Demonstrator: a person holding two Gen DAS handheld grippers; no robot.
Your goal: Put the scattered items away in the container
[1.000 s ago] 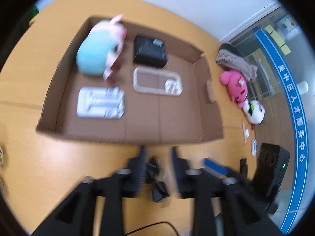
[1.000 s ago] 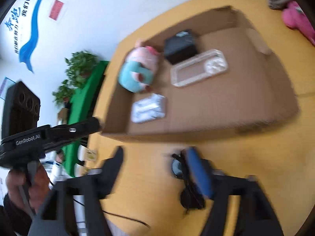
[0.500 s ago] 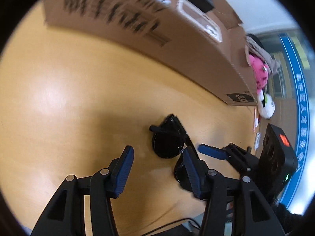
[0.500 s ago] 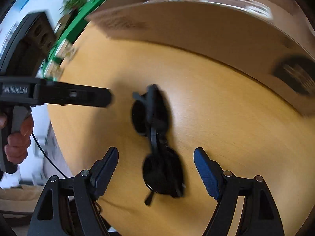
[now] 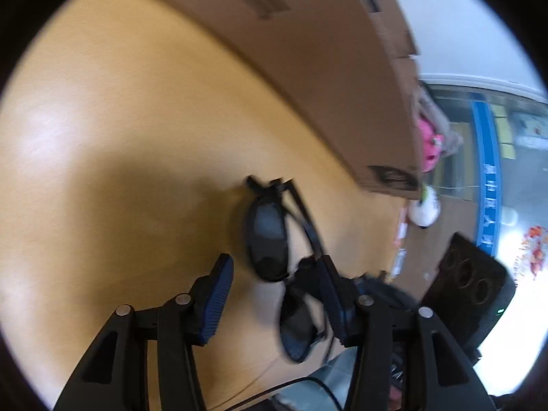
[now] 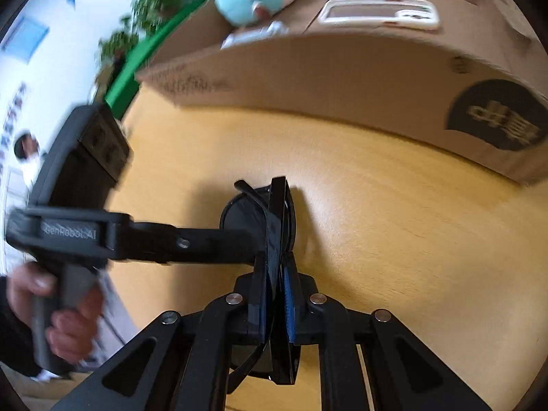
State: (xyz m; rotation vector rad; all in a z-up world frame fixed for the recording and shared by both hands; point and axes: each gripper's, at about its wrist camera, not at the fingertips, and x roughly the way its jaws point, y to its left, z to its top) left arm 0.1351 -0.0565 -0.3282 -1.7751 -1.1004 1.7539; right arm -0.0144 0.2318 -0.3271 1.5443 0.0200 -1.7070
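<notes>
Since half a second ago, the right gripper [image 6: 274, 304] has closed its fingers on the sunglasses [image 6: 277, 226], which rest on the table [image 6: 376, 222] near the cardboard box [image 6: 342, 68]. Left gripper [image 5: 274, 294] stays wide open, straddling the sunglasses, holding nothing.

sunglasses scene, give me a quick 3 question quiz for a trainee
1. True or false: the right claw is shut on the sunglasses.
2. Where do the sunglasses sit? A) inside the cardboard box B) on the table in front of the box C) on the floor
3. Fill in: the left claw is ____, its blue pads apart on either side of the sunglasses.

Key: 1 true; 2 B; 3 open
</notes>
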